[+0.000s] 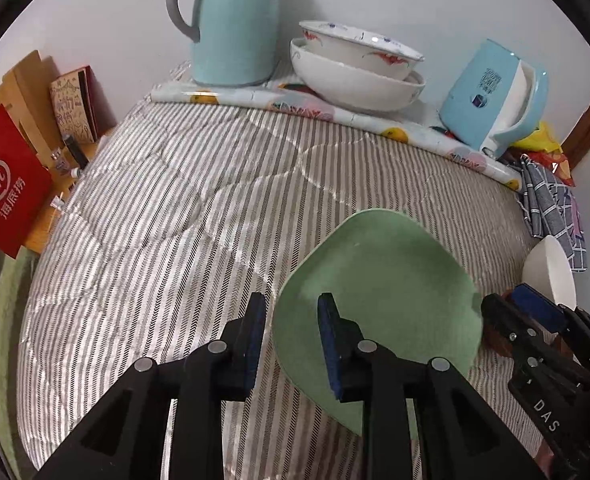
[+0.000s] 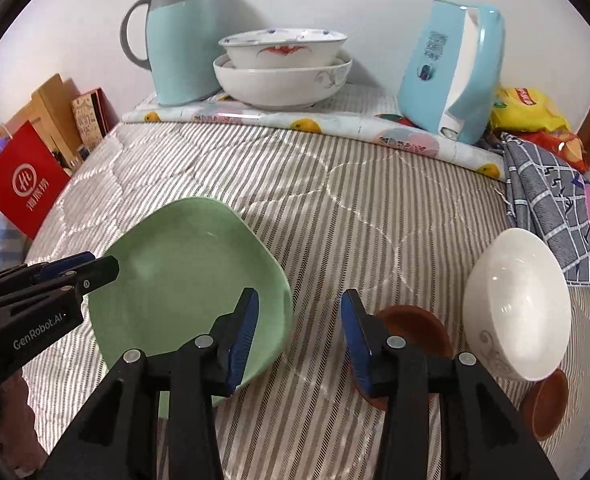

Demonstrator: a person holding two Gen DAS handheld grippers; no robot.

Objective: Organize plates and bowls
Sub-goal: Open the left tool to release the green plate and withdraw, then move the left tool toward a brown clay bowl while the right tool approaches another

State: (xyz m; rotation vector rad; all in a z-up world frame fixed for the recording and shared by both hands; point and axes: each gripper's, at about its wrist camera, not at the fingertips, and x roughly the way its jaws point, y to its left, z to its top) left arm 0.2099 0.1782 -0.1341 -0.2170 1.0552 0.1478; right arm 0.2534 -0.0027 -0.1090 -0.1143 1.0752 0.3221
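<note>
Both grippers' fingers (image 2: 251,320) stand apart, empty, over one green plate (image 2: 183,280), two brown saucers (image 2: 415,328), three white bowls (image 2: 515,308)

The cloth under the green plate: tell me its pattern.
The cloth has narrow grey and white stripes with faint quilted curves stitched across it. The right wrist view shows it best.

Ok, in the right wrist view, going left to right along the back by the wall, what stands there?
Red bag → mint thermos jug → stacked white bowls → light blue kettle → yellow snack packet.
</note>
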